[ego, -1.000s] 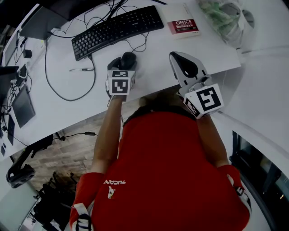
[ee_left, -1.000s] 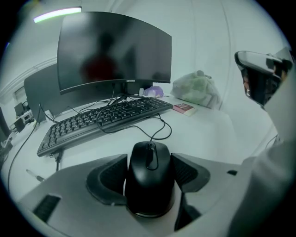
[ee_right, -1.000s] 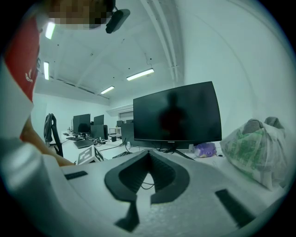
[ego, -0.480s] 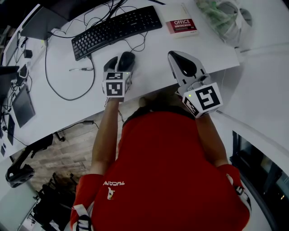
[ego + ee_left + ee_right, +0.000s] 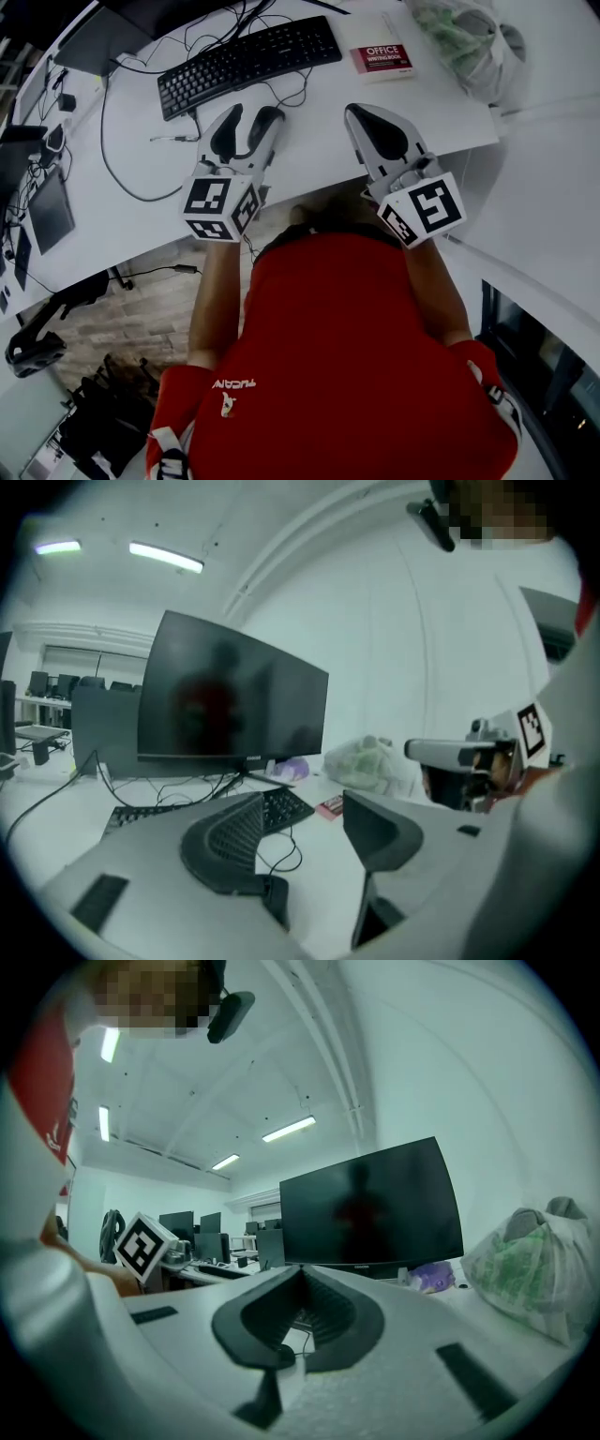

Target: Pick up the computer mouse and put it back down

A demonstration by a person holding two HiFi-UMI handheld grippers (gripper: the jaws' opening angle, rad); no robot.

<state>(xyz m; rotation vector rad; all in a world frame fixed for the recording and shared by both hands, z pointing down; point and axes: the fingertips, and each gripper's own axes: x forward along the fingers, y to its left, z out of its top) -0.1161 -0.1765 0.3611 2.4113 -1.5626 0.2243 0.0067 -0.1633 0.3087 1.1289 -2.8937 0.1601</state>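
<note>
My left gripper (image 5: pixel 246 131) hangs open over the white desk (image 5: pixel 319 159), just in front of the black keyboard (image 5: pixel 246 56). A dark shape (image 5: pixel 266 124) lies by its right jaw, where the black mouse lay; I cannot separate mouse from jaw pad. In the left gripper view the open gripper (image 5: pixel 302 808) has nothing between its fingers, only a thin cable (image 5: pixel 286 855) on the desk beyond. My right gripper (image 5: pixel 380 136) is shut and empty, near the desk's front edge. The right gripper view shows the gripper (image 5: pixel 300 1274) with its pads pressed together.
A red book (image 5: pixel 382 56) and a plastic bag (image 5: pixel 459 33) lie at the back right. A pen (image 5: pixel 173 139), loose cables (image 5: pixel 122 183) and a tablet (image 5: pixel 49 208) are at the left. A dark monitor (image 5: pixel 230 700) stands behind the keyboard.
My left gripper has drawn back toward me and to the left, tilting up from the mouse's spot with its jaws spread. The right gripper has stayed put.
</note>
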